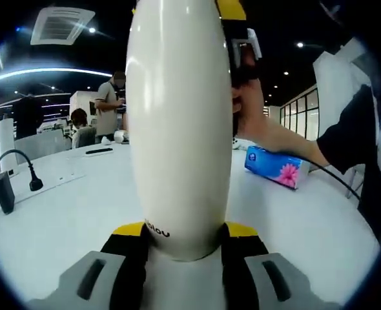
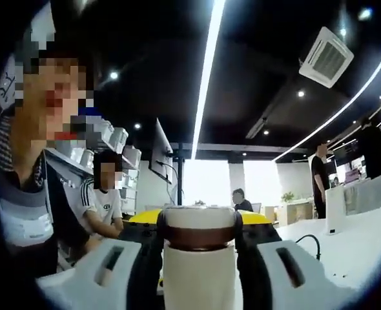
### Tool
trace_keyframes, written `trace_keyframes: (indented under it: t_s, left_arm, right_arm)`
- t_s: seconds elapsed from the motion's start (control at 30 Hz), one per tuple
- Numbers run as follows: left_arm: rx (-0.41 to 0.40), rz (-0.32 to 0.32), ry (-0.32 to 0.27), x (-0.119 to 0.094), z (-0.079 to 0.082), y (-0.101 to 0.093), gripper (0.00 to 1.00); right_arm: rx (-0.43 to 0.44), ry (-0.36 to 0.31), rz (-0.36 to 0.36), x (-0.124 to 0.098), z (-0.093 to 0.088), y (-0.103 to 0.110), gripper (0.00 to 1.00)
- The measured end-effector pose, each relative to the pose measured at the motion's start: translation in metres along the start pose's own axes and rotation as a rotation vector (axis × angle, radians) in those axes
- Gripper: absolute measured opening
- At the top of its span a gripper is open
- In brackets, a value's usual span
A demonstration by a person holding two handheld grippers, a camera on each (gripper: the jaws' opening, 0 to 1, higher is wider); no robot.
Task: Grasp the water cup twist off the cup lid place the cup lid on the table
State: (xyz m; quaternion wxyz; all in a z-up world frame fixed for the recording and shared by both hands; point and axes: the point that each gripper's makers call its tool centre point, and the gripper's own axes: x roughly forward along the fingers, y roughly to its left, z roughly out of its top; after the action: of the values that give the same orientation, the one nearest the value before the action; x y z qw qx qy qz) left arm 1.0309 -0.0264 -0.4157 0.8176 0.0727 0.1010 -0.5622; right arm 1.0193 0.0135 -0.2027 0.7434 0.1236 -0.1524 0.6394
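The left tongs (image 1: 183, 240) were clamped on the base of the white cup (image 1: 177, 116), which rose straight ahead between their jaws. The right tongs (image 2: 200, 229) gripped the lid (image 2: 201, 227) at the cup's top, jaws tight on either side. Beyond the left tongs lay the white bench (image 1: 68, 206), with a tissue pack (image 1: 276, 166) to the right.

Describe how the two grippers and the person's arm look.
The left gripper has light grey fingers with dark slots, black inner parts and yellow tips. The right gripper looks the same: pale fingers, black inside, yellow tips. The person's arm wears a black sleeve.
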Motion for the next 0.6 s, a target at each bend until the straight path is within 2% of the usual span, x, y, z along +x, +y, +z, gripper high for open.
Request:
trace_keyframes:
  t_s: [0.17, 0.6]
  left_arm:
    - [0.001, -0.003, 0.000, 0.0002, 0.0002, 0.0001, 0.46]
    - [0.002, -0.005, 0.000, 0.0000, 0.0005, 0.0014, 0.46]
  right_arm:
    - [0.003, 0.006, -0.007, 0.0002, -0.0010, -0.0009, 0.50]
    - [-0.009, 0.015, -0.006, 0.0022, -0.0025, 0.0025, 0.50]
